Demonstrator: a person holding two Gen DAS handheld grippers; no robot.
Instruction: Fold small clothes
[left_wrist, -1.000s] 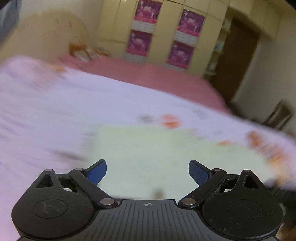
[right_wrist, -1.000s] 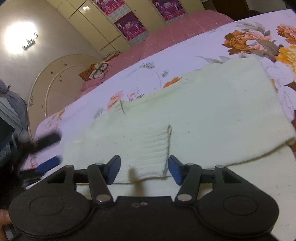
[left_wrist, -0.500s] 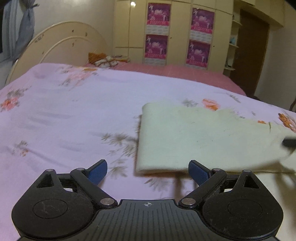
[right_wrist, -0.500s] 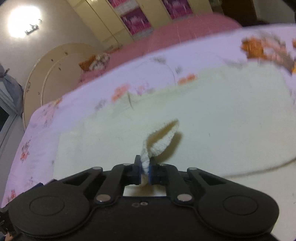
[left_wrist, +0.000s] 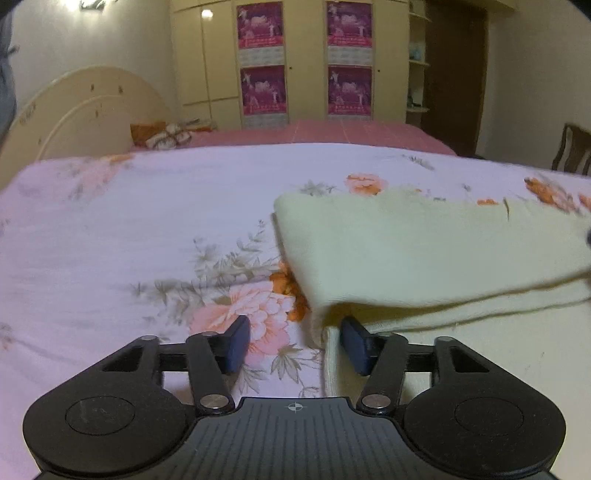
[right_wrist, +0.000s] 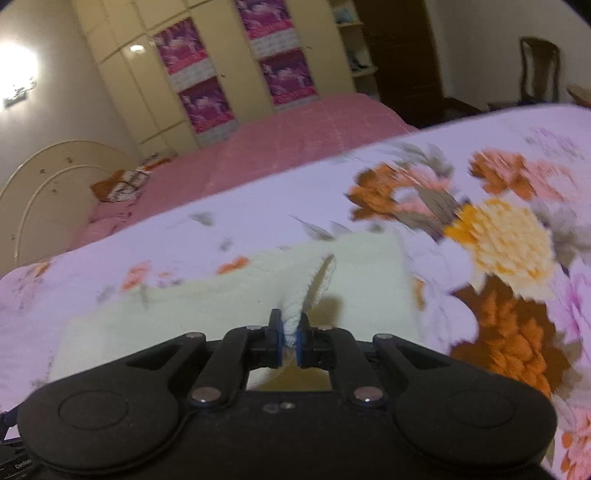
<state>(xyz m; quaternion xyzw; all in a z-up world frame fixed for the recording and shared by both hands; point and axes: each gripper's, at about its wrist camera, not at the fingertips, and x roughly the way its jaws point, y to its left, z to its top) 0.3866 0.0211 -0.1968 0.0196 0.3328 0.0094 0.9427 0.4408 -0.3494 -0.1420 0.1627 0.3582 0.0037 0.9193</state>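
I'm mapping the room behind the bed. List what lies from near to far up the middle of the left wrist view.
Left gripper, jaws closing → cream sweater corner → floral bedsheet → pink bedspread → wardrobe doors with magenta posters.

Black left tool and right tool — blue pads, silver screws.
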